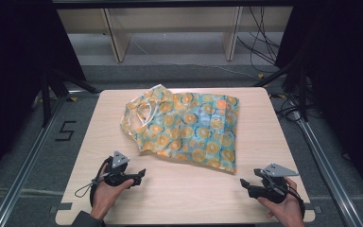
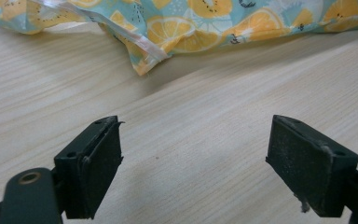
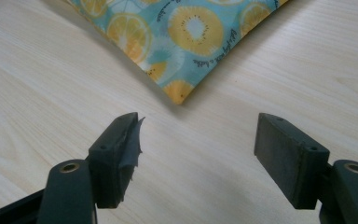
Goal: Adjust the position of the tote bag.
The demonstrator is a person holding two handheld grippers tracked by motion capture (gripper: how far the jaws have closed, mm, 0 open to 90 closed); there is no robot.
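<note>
At the table's [image 1: 179,194] near edge we hold both grippers, left [image 1: 141,174] and right [image 1: 244,182], jaws apart, empty; bag [image 1: 189,125] lies ahead mid-table, right gripper nearer its near-right corner.

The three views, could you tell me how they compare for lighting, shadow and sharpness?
High view: the table is evenly lit, the surroundings fall to near black, and detail is soft. Left gripper view: the bag casts a soft shadow onto the wood below its edge, and its far fabric blurs slightly. Right gripper view: the wood is bright and pale, the bag's corner fairly sharp with a faint shadow beside it.
</note>
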